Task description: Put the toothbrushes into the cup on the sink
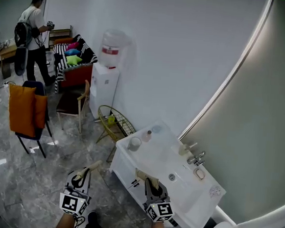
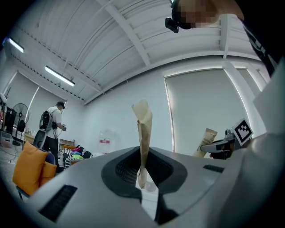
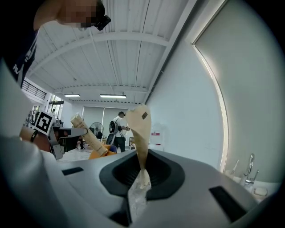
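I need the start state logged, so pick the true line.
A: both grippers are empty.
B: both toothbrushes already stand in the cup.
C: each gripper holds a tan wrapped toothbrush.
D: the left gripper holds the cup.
C. The left gripper is shut on a tan wrapped toothbrush and the right gripper on a second toothbrush. The cup stands untouched on the sink.

The person is wearing a dark top [image 3: 24, 49] with white lettering and a black head camera [image 2: 174, 22]. The left claw [image 1: 84, 175] and right claw [image 1: 152, 185] are showing grey moulded housings. Each is carrying a cube [image 1: 74, 204] with black-and-white square markers.
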Action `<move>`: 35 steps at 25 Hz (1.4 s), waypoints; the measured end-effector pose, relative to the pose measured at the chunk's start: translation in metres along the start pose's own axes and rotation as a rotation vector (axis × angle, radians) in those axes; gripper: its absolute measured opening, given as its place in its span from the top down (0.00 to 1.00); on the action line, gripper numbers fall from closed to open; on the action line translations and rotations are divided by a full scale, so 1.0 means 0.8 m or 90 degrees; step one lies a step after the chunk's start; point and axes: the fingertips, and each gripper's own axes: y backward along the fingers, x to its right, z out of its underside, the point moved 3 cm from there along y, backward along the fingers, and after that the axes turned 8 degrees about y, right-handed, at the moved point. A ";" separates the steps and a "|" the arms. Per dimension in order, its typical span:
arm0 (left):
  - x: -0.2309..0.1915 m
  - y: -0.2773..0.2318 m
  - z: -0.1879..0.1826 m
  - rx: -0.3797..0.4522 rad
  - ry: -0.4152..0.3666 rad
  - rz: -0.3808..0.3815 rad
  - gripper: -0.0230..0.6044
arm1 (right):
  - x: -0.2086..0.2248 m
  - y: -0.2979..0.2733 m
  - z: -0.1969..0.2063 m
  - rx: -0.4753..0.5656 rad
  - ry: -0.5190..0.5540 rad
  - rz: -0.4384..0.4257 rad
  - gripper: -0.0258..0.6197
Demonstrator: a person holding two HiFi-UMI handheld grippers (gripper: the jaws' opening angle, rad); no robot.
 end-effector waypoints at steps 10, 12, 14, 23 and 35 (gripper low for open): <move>-0.050 -0.066 -0.009 0.002 0.011 0.047 0.89 | 0.006 -0.053 -0.016 0.006 0.006 0.045 0.89; -0.050 -0.080 -0.005 -0.002 0.011 0.056 0.89 | 0.012 -0.057 -0.014 0.002 0.008 0.050 0.89; -0.048 -0.091 0.000 -0.007 0.011 0.065 0.89 | 0.018 -0.059 -0.011 -0.002 0.009 0.054 0.89; -0.037 -0.155 0.015 -0.018 0.014 0.074 0.89 | 0.071 -0.092 0.002 -0.011 0.003 0.061 0.89; -0.001 -0.256 0.027 -0.012 0.006 0.079 0.89 | 0.159 -0.147 0.012 -0.005 0.001 0.043 0.89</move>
